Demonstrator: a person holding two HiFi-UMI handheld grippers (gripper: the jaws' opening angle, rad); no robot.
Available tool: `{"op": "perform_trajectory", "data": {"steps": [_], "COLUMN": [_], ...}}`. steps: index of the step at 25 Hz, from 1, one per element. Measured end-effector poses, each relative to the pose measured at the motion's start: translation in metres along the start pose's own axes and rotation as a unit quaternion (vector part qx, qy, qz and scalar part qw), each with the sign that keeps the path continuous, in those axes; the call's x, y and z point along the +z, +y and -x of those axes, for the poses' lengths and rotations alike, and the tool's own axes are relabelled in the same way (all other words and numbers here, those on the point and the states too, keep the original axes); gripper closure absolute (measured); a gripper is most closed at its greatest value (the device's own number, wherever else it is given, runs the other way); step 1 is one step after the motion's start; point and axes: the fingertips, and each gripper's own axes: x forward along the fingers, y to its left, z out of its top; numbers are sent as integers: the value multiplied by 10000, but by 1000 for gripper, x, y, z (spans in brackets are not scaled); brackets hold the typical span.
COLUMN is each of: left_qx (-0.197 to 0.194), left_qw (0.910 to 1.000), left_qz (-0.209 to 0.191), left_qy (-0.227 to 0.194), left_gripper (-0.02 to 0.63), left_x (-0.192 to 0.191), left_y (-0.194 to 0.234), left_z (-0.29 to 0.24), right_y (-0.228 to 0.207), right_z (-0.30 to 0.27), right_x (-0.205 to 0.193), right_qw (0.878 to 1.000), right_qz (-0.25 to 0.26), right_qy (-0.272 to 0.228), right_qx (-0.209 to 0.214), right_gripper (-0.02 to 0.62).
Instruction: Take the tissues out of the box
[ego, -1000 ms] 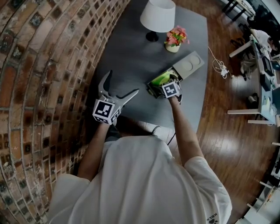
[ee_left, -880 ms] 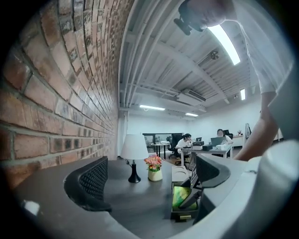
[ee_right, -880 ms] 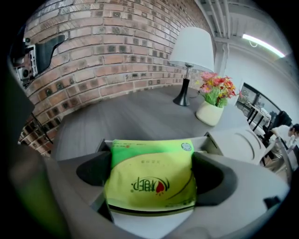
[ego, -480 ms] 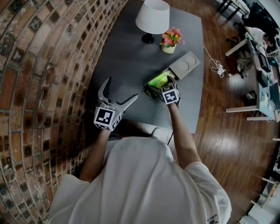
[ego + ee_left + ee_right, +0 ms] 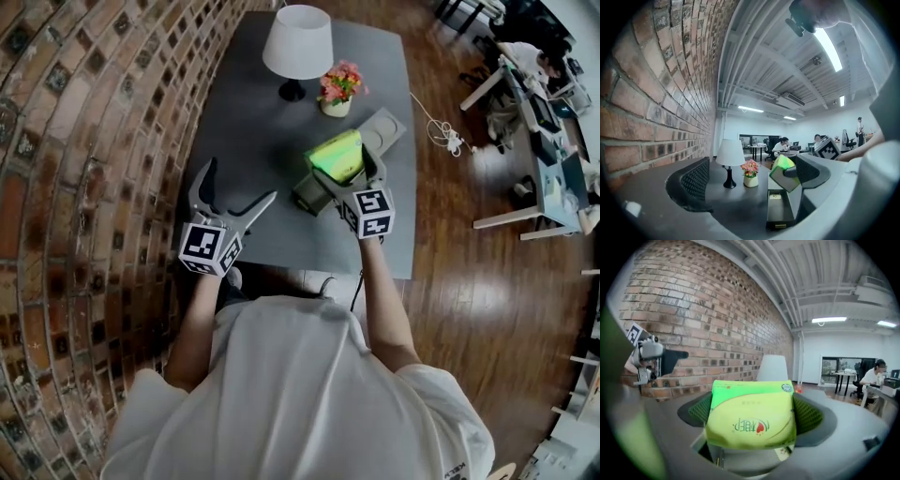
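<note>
My right gripper (image 5: 349, 171) is shut on a green and yellow tissue pack (image 5: 335, 155), one pad on each side, and holds it above the open dark box (image 5: 312, 193) on the grey table (image 5: 253, 112). In the right gripper view the tissue pack (image 5: 752, 416) fills the gap between the jaws of that gripper (image 5: 752, 423), with the box's rim just below. My left gripper (image 5: 238, 186) hovers open and empty over the table, left of the box. The left gripper view shows the tissue pack (image 5: 784, 171) raised over the box (image 5: 779, 212).
The box's grey lid (image 5: 386, 129) lies behind the box. A white lamp (image 5: 297, 44) and a small pot of flowers (image 5: 338, 86) stand at the table's far end. A brick wall (image 5: 84, 141) runs along the left. A white cable (image 5: 441, 136) lies on the wood floor at the right.
The right gripper has closed on the tissue pack and lifted it up out of the box. The left gripper stays open, about where it was.
</note>
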Motion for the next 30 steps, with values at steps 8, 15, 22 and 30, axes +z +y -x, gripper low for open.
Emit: {"op": "perform_trajectory", "data": {"steps": [8, 15, 22, 30], "left_qx": [89, 88, 87, 113], "left_qw": [9997, 9993, 9994, 9993], "left_qz": [46, -264, -269, -235], "left_qy": [-211, -250, -206, -254], "left_gripper": [32, 58, 58, 61], "left_x": [26, 24, 16, 15], "left_y": [8, 7, 1, -5], "left_z": [-8, -15, -13, -10], "right_y": [-17, -14, 0, 7], "right_z": [96, 134, 154, 161], "right_x": [99, 85, 81, 83], "right_qw": [9822, 9786, 9742, 9738], "right_qz": [-142, 310, 213, 162], "right_qy": [-1562, -1309, -1436, -1470], "right_qx": [-1038, -1557, -1729, -1726], "right_gripper": [55, 55, 57, 57]}}
